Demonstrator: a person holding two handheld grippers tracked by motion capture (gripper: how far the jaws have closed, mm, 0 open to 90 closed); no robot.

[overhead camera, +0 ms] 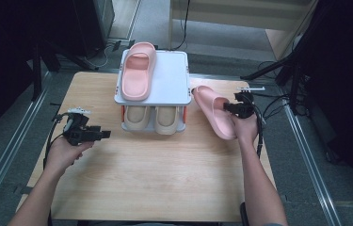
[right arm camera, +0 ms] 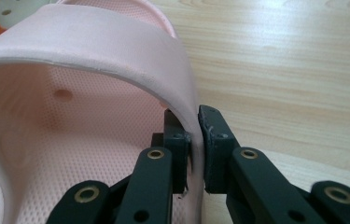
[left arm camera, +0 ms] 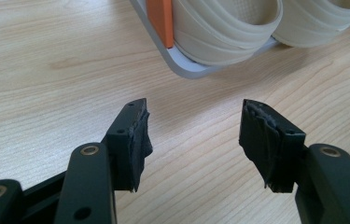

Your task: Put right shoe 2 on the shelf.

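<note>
A pink slipper (overhead camera: 214, 111) hangs tilted beside the right side of a small two-level rack (overhead camera: 169, 80). My right gripper (overhead camera: 236, 108) is shut on it: in the right gripper view the jaws pinch the slipper's strap edge (right arm camera: 189, 116) between their pads. A second pink slipper (overhead camera: 138, 70) lies on the rack's grey top. Two cream slippers (overhead camera: 153, 118) sit on the lower level, also seen as cream slippers (left arm camera: 228, 28) in the left gripper view. My left gripper (overhead camera: 103, 135) is held above the table at the left; its jaws (left arm camera: 193, 135) stand open with bare wood between them.
The wooden table (overhead camera: 155, 179) has free room in front of the rack. An orange post (left arm camera: 161, 21) and grey base mark the rack's near corner. Black stands and cables surround the table on the floor.
</note>
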